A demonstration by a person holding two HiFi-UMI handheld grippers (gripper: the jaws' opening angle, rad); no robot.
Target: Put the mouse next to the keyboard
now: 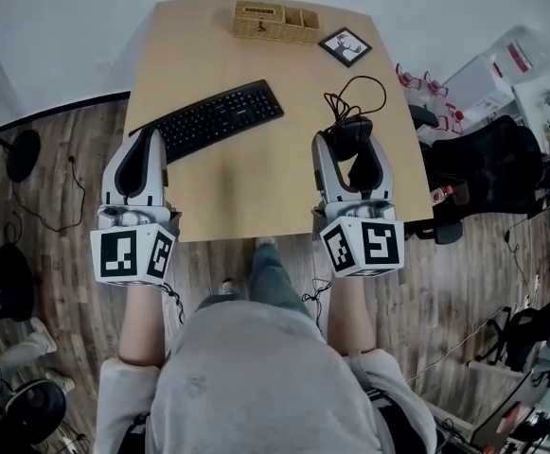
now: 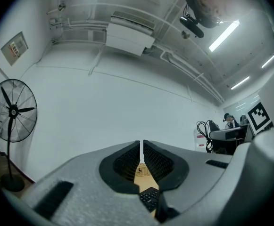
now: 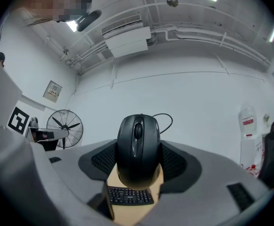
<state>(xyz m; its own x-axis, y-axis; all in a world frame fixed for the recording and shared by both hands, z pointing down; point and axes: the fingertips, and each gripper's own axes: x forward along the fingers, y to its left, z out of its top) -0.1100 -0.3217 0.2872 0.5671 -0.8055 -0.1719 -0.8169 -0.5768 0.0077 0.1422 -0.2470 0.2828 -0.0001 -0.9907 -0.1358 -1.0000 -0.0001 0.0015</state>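
A black wired mouse (image 3: pixel 137 149) fills the middle of the right gripper view, with my right gripper (image 3: pixel 137 166) shut on its sides. In the head view the mouse (image 1: pixel 350 136) is held above the right part of the wooden table (image 1: pixel 256 197), its cable (image 1: pixel 355 97) looping behind it. My right gripper (image 1: pixel 348 154) stands right of the black keyboard (image 1: pixel 213 118), which lies at a slant on the table's left half. My left gripper (image 1: pixel 146 154) hovers at the keyboard's near left end, jaws together with nothing between them. The keyboard (image 3: pixel 127 195) shows below the mouse.
A wicker box (image 1: pixel 275 21) and a small framed picture (image 1: pixel 345 45) stand at the table's far edge. A black office chair (image 1: pixel 487 173) is to the right of the table. A standing fan (image 2: pixel 12 112) is on the left near the wall.
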